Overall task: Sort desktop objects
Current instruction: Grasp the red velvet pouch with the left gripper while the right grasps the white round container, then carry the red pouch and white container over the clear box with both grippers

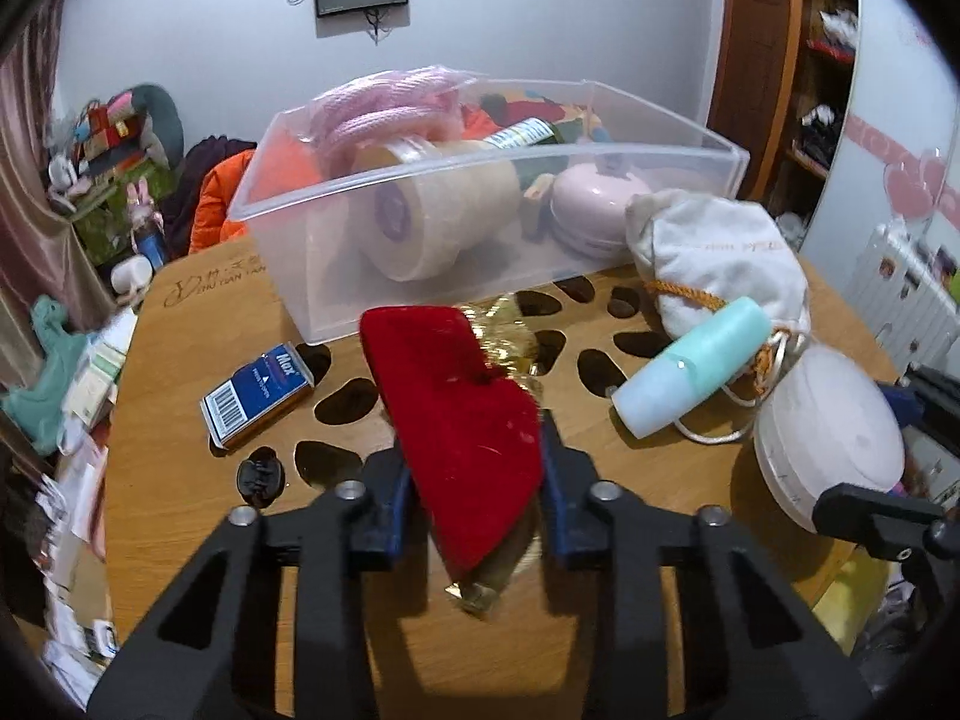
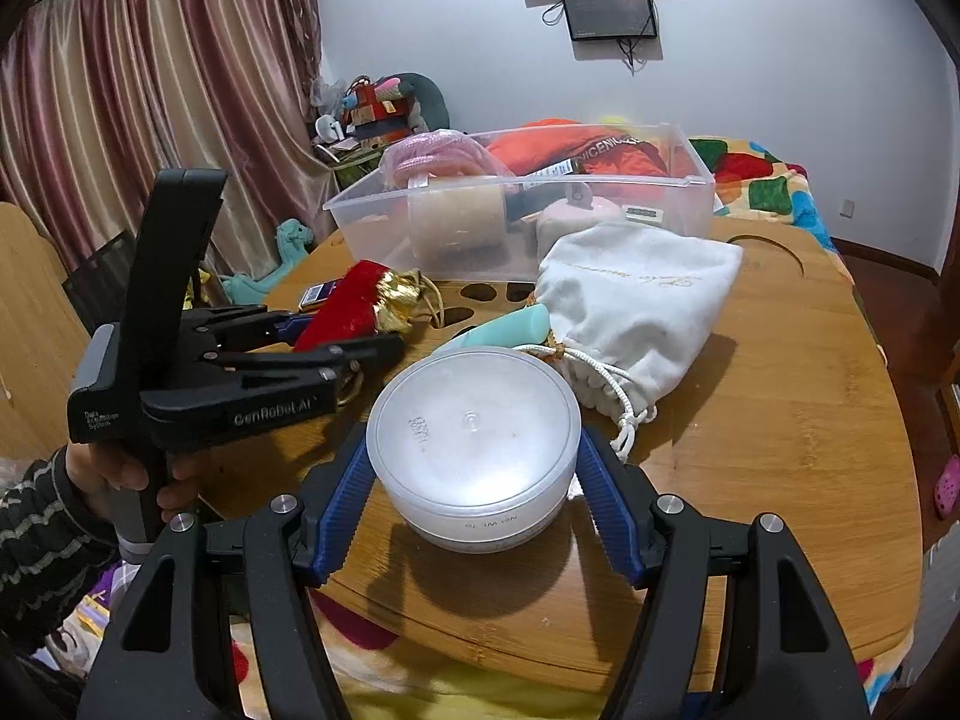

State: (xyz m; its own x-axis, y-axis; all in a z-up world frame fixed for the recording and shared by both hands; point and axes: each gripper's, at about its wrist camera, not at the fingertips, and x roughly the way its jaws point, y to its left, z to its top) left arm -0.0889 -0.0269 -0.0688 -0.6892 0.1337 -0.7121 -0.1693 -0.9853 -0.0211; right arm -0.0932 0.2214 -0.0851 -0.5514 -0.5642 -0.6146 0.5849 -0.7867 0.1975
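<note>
A red velvet pouch [image 1: 462,414] with gold trim sits between the blue pads of my left gripper [image 1: 474,450], which is shut on it just above the wooden table [image 1: 192,324]. The right wrist view shows that gripper [image 2: 336,348] from the side, with the red pouch [image 2: 342,312] sticking out of its jaws. My right gripper [image 2: 474,450] is shut on a round white jar [image 2: 474,438] that is upside down near the table's front edge. The jar [image 1: 828,432] also shows at the right of the left wrist view.
A clear plastic bin [image 1: 288,264] with tape rolls, pink rope and other items stands at the back of the table. In front of it lie a white drawstring bag [image 2: 642,294], a teal tube [image 1: 690,366], a blue box [image 1: 258,396] and a black hair clip [image 1: 259,477].
</note>
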